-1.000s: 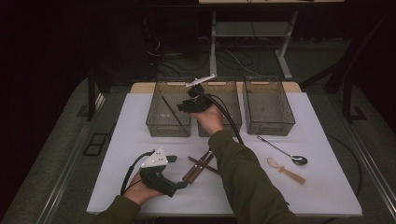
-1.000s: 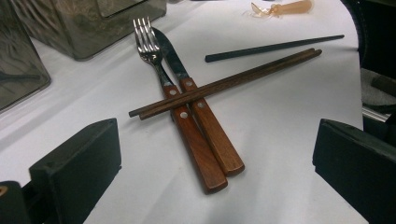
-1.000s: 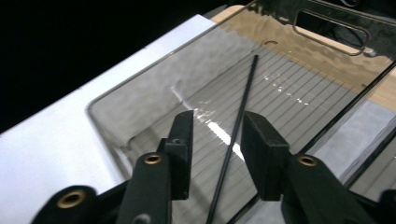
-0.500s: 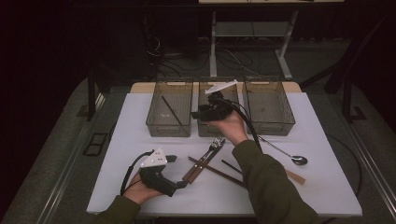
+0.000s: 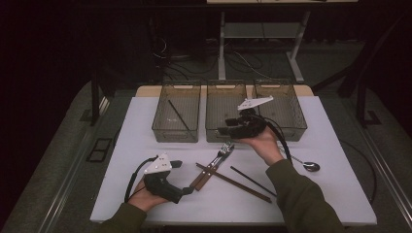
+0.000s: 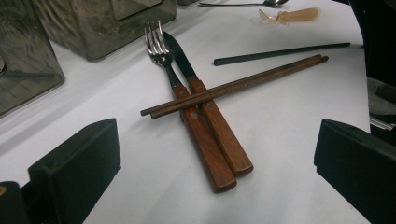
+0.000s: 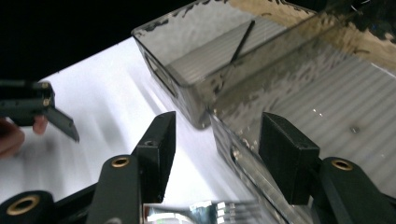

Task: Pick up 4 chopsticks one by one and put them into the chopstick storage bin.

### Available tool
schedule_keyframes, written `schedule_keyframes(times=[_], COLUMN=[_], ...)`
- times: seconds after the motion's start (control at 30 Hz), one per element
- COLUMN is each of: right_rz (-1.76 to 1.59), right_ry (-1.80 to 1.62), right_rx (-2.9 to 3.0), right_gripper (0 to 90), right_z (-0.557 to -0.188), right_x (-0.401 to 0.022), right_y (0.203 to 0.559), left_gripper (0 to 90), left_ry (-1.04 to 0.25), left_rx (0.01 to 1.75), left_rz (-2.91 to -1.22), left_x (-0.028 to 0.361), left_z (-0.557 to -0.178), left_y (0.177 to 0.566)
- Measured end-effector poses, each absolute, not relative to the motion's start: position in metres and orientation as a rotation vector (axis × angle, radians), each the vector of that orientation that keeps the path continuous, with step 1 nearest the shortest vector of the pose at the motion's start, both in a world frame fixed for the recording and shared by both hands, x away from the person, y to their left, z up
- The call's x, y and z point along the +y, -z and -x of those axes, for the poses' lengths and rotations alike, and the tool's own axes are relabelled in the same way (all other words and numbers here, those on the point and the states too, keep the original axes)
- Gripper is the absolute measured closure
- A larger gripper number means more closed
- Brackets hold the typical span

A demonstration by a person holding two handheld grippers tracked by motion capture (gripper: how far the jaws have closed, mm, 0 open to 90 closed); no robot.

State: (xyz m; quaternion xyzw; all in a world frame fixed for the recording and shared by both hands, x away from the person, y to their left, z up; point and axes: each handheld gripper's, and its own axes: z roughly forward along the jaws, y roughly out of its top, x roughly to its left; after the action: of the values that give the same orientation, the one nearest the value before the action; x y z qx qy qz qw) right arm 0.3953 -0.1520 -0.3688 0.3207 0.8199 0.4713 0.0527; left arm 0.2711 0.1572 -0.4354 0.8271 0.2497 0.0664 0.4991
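Your right tool point(image 5: 224, 130) has swung rightward from the left smoked-plastic bin point(image 5: 176, 114) to the middle bin's point(image 5: 224, 109) front wall, jaws just opened, empty, the wooden-handled fork point(image 5: 214, 164) lying just below it.

dim room, white table point(image 5: 340, 194) lit from above (surroundings black); right gripper view motion-blurred.

A wood-handled fork point(image 6: 175, 79) and knife point(image 6: 205, 107) are laid side by side near the counter's middle, crossed by brown chopsticks point(image 6: 233, 86).
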Motion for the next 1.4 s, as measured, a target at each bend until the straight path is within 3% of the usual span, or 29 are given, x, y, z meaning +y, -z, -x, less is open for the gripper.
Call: schedule_keyframes(times=[1.2, 1.4], right_rz=[-0.965, -0.996], right_ry=[-1.371, -1.342], right_rx=[2.513, 2.536], right_gripper=[44.1, 47.5], right_z=[-0.302, -0.285], right_x=[-0.251, -0.267], right_y=[0.397, 0.406], left_gripper=[0.0, 0.0], left_ry=[-0.180, -0.180], left_rx=[0.584, 0.583], left_rz=[-2.044, -2.042], left_x=[0.158, 0.158], left_z=[-0.270, -0.269], left_y=[0.434, 0.434])
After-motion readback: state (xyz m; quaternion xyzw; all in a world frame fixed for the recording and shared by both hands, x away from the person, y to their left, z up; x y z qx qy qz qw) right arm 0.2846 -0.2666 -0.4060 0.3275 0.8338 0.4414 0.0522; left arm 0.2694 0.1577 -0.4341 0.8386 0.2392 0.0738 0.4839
